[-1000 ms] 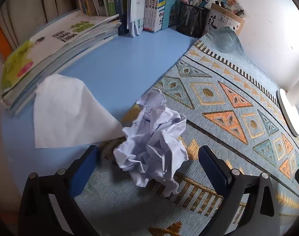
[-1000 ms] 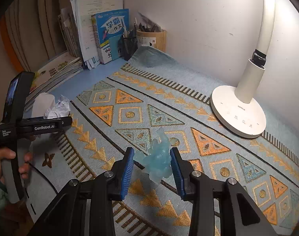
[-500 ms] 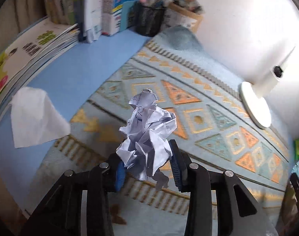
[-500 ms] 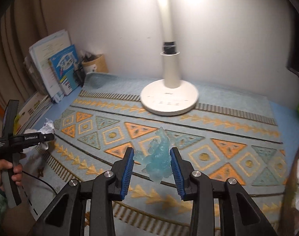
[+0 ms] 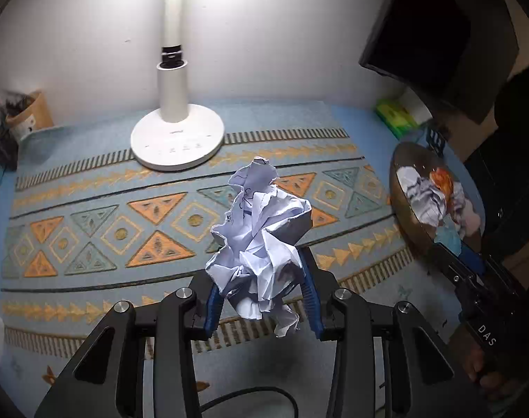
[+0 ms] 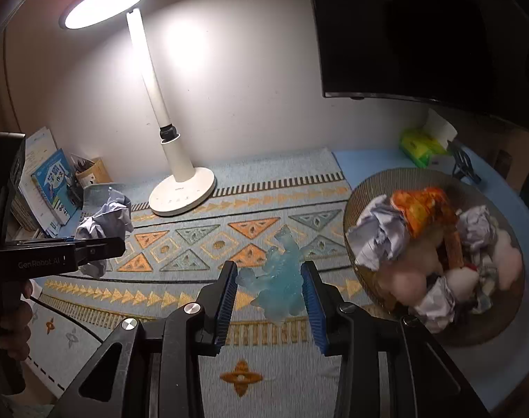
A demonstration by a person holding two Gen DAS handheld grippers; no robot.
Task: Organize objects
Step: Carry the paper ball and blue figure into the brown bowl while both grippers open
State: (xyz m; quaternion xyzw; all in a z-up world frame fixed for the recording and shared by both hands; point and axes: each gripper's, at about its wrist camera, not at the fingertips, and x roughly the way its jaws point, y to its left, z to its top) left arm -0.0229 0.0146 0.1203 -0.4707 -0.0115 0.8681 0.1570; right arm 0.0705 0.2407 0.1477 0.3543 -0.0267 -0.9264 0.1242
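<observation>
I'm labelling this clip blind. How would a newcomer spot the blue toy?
Start at the white lamp on the patterned mat; the round basket of crumpled paper sits to its right. Between them, the right tongs grip the toy. It alone is translucent pale blue and creature-shaped.

The crumpled white paper ball [image 5: 261,240] is matt and sharply creased (faint ink lines show). The translucent pale-blue figurine [image 6: 282,275] looks glossy, like soft plastic or gel. The patterned blue woven cloth mat [image 5: 90,188] is coarse and matt. The white plastic desk lamp base [image 5: 177,139] is smooth, satin.
</observation>
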